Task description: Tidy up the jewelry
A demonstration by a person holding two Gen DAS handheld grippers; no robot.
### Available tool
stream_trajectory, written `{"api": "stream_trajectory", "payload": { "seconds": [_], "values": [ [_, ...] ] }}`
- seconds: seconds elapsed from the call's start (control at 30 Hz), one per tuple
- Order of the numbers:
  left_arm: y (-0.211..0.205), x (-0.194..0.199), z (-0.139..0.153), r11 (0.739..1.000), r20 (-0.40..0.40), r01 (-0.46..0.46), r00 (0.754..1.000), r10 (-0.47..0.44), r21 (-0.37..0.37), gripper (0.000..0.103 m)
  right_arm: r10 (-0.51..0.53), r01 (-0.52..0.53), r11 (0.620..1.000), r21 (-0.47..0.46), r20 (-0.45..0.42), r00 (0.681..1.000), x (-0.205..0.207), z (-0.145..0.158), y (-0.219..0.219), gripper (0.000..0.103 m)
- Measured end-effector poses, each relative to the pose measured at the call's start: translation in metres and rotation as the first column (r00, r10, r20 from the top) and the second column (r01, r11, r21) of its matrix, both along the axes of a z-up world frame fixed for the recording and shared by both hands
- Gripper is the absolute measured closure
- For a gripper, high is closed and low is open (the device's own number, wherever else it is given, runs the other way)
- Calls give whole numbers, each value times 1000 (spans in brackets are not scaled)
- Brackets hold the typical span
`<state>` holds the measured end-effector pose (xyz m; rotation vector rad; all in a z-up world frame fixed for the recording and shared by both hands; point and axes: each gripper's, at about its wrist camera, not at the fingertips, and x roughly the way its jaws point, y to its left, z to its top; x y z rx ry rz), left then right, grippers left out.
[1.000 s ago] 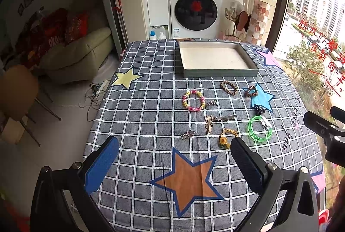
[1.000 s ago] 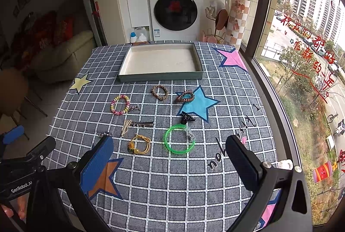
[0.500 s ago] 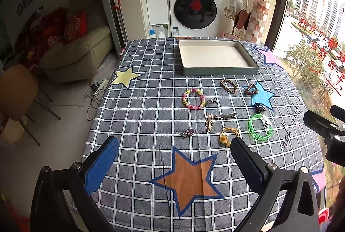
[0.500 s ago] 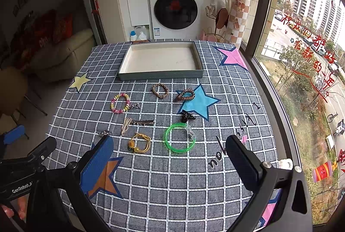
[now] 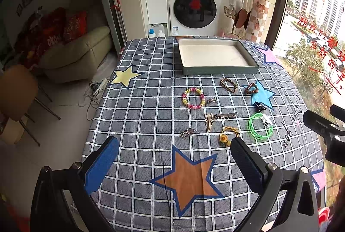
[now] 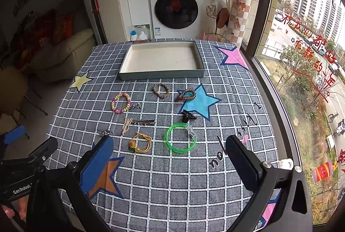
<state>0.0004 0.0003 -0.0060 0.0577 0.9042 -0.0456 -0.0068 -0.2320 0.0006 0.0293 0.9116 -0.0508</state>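
We see the desk (image 5: 151, 124) first, draped in grey checked cloth printed with coloured stars; its near edge is cut off by the frame. At the far end sits a shallow rectangular tray (image 6: 161, 75) with dark green walls and a pale, matte floor. Both tools hang above the near end, holding nothing: our left tool (image 5: 174, 164) with its blue-padded fingers spread wide, our right tool (image 6: 169, 164) likewise spread.

The jewelry lies loose on the cloth between tray and tools. Largest is a translucent green plastic bangle (image 6: 180, 137) with a clear clip touching its rim. Next comes a pastel beaded bracelet (image 5: 193, 97), then a brown braided bracelet (image 6: 160, 90) and a coppery coiled hair tie (image 6: 186, 94) on the blue star. A yellow cord loop (image 6: 140, 143), a slim metal hair clip (image 6: 144, 122) and a small black claw clip (image 6: 188, 115) follow. The tiny silver pieces are too small to make out.
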Motion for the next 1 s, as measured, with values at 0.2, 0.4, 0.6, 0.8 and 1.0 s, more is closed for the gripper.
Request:
{"api": "stream_trajectory", "payload": {
  "seconds": [0.2,0.4,0.6,0.8,1.0],
  "values": [
    [0,-1,-5,1000,-6,1,1000,-1,1,0,1,-1,1000,0,-3,1000,0,-1,1,0],
    [0,1,-6,1000,-13,4,1000,-4,3,0,5,-5,1000,4,-11,1000,2,-3,2,0],
    [-1,6,-13,1000,-40,9,999,-9,-7,0,10,-10,1000,17,-39,999,7,-9,0,0],
    [5,24,-34,1000,-144,-15,990,11,-25,0,-26,38,996,81,-141,990,18,-32,-15,0],
    [9,53,-68,999,-256,-33,966,27,-20,0,-51,87,990,113,-293,955,37,-69,-37,0]
  ]
}}
